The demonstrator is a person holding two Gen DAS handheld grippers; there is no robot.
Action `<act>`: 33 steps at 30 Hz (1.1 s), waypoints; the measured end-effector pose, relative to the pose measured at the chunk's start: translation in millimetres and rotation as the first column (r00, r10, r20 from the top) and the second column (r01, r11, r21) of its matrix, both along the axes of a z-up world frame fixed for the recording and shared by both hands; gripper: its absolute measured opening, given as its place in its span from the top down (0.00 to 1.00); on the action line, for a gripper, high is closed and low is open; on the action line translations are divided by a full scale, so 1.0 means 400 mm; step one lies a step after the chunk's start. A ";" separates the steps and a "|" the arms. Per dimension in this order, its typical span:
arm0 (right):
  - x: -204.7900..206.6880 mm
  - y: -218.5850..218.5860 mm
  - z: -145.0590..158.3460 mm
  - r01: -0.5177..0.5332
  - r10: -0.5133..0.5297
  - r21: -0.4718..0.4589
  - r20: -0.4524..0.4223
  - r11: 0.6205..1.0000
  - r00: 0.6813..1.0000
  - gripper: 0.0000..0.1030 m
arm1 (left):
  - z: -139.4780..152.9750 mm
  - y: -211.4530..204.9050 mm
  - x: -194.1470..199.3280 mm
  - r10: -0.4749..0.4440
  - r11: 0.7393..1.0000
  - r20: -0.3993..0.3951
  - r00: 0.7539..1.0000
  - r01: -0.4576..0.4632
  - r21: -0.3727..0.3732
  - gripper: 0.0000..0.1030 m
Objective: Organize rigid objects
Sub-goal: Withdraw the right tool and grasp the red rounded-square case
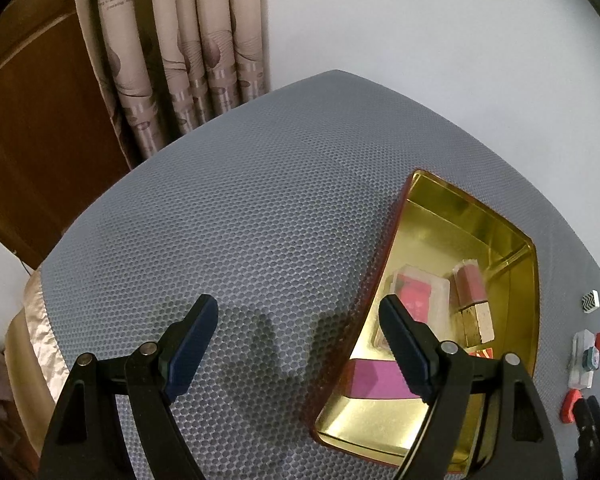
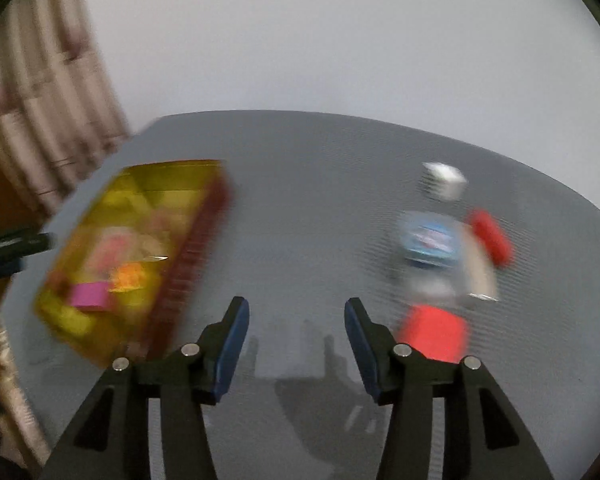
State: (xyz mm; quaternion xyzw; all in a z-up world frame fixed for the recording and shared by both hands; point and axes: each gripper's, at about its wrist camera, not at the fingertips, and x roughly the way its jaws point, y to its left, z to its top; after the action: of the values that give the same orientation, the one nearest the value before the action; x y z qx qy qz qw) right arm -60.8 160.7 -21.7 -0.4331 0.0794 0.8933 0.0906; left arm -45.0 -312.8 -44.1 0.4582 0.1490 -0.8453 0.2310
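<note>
The left gripper (image 1: 298, 320) hangs over a grey dotted mat (image 1: 240, 208), its 2 blue-padded fingers (image 1: 192, 344) spread wide with nothing between them; only their shadow lies on the mat below. Its right finger stands in front of the near-left part of an open gold tin (image 1: 496, 216) with a red outer wall, which sits on the mat to the right.

Inside the tin lie several pieces: a clear case with red inside (image 1: 420, 292), a pink and gold block (image 1: 474, 304) just beside it on the right, a purple piece (image 1: 376, 378) at the near end, and a small orange bit (image 1: 484, 354) next to the finger.

On the mat right of the tin, apart from it, sit a small chevron-patterned tile (image 1: 590, 302), a clear case with a blue round thing (image 1: 586, 358), and a red piece (image 1: 570, 406) nearest the camera.

The right wrist view is smeared by motion. The right gripper (image 2: 297, 320) is above bare mat between the tin (image 2: 140, 256) on its left and the loose pieces on its right. Its fingers (image 2: 230, 344) stand apart and hold nothing.

To the right, blurred, are a red block (image 2: 434, 336) closest to the gripper, a blue round lid on a clear case (image 2: 430, 242), a red oblong (image 2: 492, 240) just beyond, and a white piece (image 2: 444, 178) farthest back. A curtain (image 1: 172, 44) hangs behind the table.
</note>
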 end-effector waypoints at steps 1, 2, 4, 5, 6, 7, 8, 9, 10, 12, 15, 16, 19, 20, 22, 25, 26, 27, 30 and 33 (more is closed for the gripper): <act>0.008 0.026 -0.009 0.031 -0.031 0.008 0.010 0.999 0.999 0.50 | 0.000 0.003 -0.001 -0.001 1.000 0.000 1.000 0.001 -0.004 0.23; 0.017 0.054 -0.020 0.062 -0.062 0.006 0.022 0.998 0.998 0.50 | 0.000 0.006 -0.001 0.000 1.000 -0.001 1.000 0.000 -0.010 0.23; 0.024 0.086 -0.043 0.107 -0.108 0.014 0.044 0.994 0.993 0.50 | 0.000 0.008 -0.002 -0.002 1.000 -0.002 1.000 0.002 -0.014 0.23; 0.028 0.107 -0.058 0.131 -0.131 0.008 0.058 0.991 0.990 0.48 | 0.001 0.009 -0.004 -0.003 1.000 -0.001 1.000 0.003 -0.017 0.23; 0.035 0.117 -0.072 0.149 -0.149 0.005 0.068 0.989 0.986 0.47 | 0.002 0.010 -0.005 -0.003 1.000 -0.002 1.000 0.002 -0.019 0.23; 0.036 0.126 -0.081 0.167 -0.167 0.009 0.078 0.986 0.983 0.47 | 0.002 0.011 -0.006 -0.004 1.000 -0.003 1.000 0.004 -0.021 0.23; 0.035 0.132 -0.094 0.180 -0.180 0.006 0.082 0.984 0.980 0.47 | 0.002 0.013 -0.007 -0.005 1.000 -0.002 1.000 0.005 -0.023 0.23; 0.023 0.127 -0.112 0.194 -0.193 -0.004 0.086 0.981 0.977 0.47 | 0.002 0.014 -0.008 -0.006 1.000 -0.003 1.000 0.006 -0.026 0.23; 0.019 0.134 -0.121 0.208 -0.206 -0.007 0.092 0.978 0.974 0.47 | 0.003 0.014 -0.009 -0.005 1.000 -0.004 1.000 0.005 -0.029 0.23; 0.010 0.150 -0.134 0.223 -0.221 -0.012 0.094 0.975 0.971 0.47 | 0.004 0.020 -0.014 -0.006 0.999 -0.003 1.000 0.006 -0.033 0.23; -0.005 0.155 -0.162 0.237 -0.237 0.010 0.087 0.972 0.968 0.47 | 0.003 0.030 -0.014 -0.012 0.999 0.001 1.000 0.012 -0.036 0.23; -0.010 0.154 -0.171 0.237 -0.239 0.029 0.076 0.971 0.968 0.46 | 0.004 0.031 -0.014 -0.015 0.999 0.001 1.000 0.015 -0.039 0.23; -0.021 0.146 -0.183 0.230 -0.234 0.081 0.040 0.970 0.972 0.41 | 0.005 0.030 -0.016 -0.017 0.999 0.001 1.000 0.017 -0.043 0.23; -0.021 0.145 -0.187 0.229 -0.232 0.085 0.028 0.970 0.972 0.40 | 0.004 0.030 -0.016 -0.016 0.999 0.002 1.000 0.016 -0.042 0.23; -0.017 0.149 -0.192 0.227 -0.229 0.076 0.008 0.971 0.973 0.39 | 0.004 0.030 -0.016 -0.020 0.999 0.004 1.000 0.020 -0.040 0.23; -0.023 0.148 -0.196 0.225 -0.226 0.082 0.012 0.971 0.974 0.38 | 0.006 0.032 -0.014 -0.027 0.998 0.003 1.000 0.027 -0.047 0.23; -0.025 0.147 -0.197 0.226 -0.227 0.087 0.011 0.970 0.974 0.38 | 0.007 0.034 -0.014 -0.031 0.998 0.002 1.000 0.031 -0.054 0.23; -0.026 0.148 -0.198 0.229 -0.231 0.083 0.010 0.970 0.973 0.38 | 0.008 0.037 -0.014 -0.034 0.998 0.000 0.999 0.033 -0.059 0.23; -0.025 0.151 -0.200 0.232 -0.233 0.073 0.007 0.970 0.972 0.38 | 0.008 0.047 -0.013 -0.045 0.996 0.001 0.999 0.045 -0.071 0.23; -0.023 0.153 -0.201 0.245 -0.246 0.073 0.002 0.967 0.969 0.49 | 0.007 0.056 -0.014 -0.051 0.995 0.003 0.999 0.051 -0.081 0.23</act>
State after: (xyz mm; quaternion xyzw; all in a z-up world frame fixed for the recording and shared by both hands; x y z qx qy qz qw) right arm -70.1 221.9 -102.0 -0.4214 0.0998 0.8750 0.2163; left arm -50.7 -290.4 -41.3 0.4527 0.1025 -0.8560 0.2279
